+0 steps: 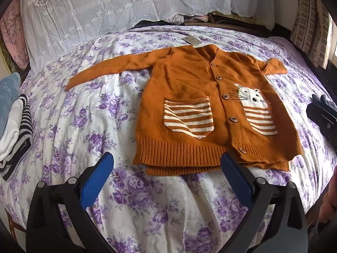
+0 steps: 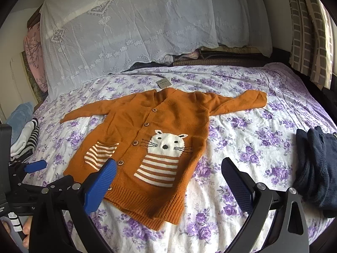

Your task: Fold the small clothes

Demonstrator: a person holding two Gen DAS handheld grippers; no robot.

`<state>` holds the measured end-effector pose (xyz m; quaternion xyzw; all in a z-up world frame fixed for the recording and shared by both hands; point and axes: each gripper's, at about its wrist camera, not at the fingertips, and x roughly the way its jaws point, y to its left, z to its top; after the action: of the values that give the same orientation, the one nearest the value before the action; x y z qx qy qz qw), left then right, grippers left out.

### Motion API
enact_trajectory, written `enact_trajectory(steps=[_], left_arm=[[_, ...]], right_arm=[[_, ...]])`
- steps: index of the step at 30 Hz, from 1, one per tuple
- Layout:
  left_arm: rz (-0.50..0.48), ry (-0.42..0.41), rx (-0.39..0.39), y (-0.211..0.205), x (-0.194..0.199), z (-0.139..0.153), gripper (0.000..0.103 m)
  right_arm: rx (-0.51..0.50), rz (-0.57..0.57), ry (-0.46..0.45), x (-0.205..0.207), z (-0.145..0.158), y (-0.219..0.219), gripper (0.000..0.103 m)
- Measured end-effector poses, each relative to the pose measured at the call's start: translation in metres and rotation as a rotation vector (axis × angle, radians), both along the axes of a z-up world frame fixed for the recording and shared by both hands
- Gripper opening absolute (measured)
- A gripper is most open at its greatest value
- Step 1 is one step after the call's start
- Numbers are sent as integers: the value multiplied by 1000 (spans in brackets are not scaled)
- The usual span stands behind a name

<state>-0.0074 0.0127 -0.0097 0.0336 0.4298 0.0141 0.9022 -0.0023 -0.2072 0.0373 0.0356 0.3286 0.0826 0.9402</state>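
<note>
Your orange cardigan (image 1: 202, 109) lies flat on the bed (image 1: 94, 113), hem nearest, collar far. Both the left gripper (image 1: 167, 164) and right gripper (image 2: 168, 168) hover spread wide and empty, just short of the hem.

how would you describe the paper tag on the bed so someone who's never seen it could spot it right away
Start at the bed with the purple-flowered sheet and find the orange cardigan spread flat in its middle. Follow the cardigan to its neckline, the end nearest the white lace cover. The paper tag lies just beyond the collar: a small grey-brown rectangle, the only flat paper piece among all the fabric.
</note>
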Motion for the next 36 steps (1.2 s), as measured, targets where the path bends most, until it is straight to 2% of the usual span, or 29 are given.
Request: enact_trajectory(steps=[4, 7, 9, 11, 14, 16, 17, 19, 21, 22, 24, 26, 27, 29, 31, 32, 34, 35, 36], left_arm=[[1, -2, 23, 1, 10, -3, 99], [-16, 33, -33, 14, 32, -4, 99], [-4, 56, -51, 26, 51, -3, 99], [33, 56, -32, 43, 81, 2, 99], [102, 74, -4, 69, 123, 4, 99], [158, 130, -52, 95, 158, -2, 99], [192, 179, -111, 113, 180, -9, 99], [245, 235, -191, 135, 205, -20, 99], [312, 261, -223, 155, 230, -28, 99], [331, 259, -212, 159, 239, -28, 99], [368, 234, -153, 165, 260, -29, 99], [386, 216, -107, 166, 272, -35, 99], [389, 215, -98, 166, 276, -40, 99], [385, 194, -62, 165, 278, -51, 99], [363, 161, -17, 161, 275, -50, 99], [352, 153, 2, 159, 274, -49, 99], [339, 142, 21, 157, 276, -50, 99], [338, 143, 23, 155, 276, -51, 99], [336, 144, 24, 155, 278, -52, 99]], right_arm=[[11, 9, 30, 16, -4, -5, 100], [65, 20, 51, 41, -5, -22, 100], [91, -18, 66, 61, -6, -39, 100], [131, -88, 79, 88, -8, -66, 100], [271, -174, 119, 128, -15, -111, 100], [398, -242, 150, 154, -22, -143, 100], [451, -279, 163, 166, -27, -157, 100], [503, -353, 194, 194, -34, -177, 100], [471, -415, 205, 221, -36, -186, 100], [411, -445, 199, 239, -34, -185, 100], [271, -467, 202, 274, -31, -173, 100], [196, -473, 244, 308, -36, -168, 99], [168, -496, 266, 324, -40, -167, 95], [111, -559, 303, 348, -53, -168, 78], [100, -606, 349, 356, -68, -179, 52], [108, -620, 359, 355, -76, -184, 49], [109, -628, 316, 342, -77, -190, 21], [142, -623, 287, 330, -75, -196, 11], [172, -625, 266, 319, -72, -201, 6]])
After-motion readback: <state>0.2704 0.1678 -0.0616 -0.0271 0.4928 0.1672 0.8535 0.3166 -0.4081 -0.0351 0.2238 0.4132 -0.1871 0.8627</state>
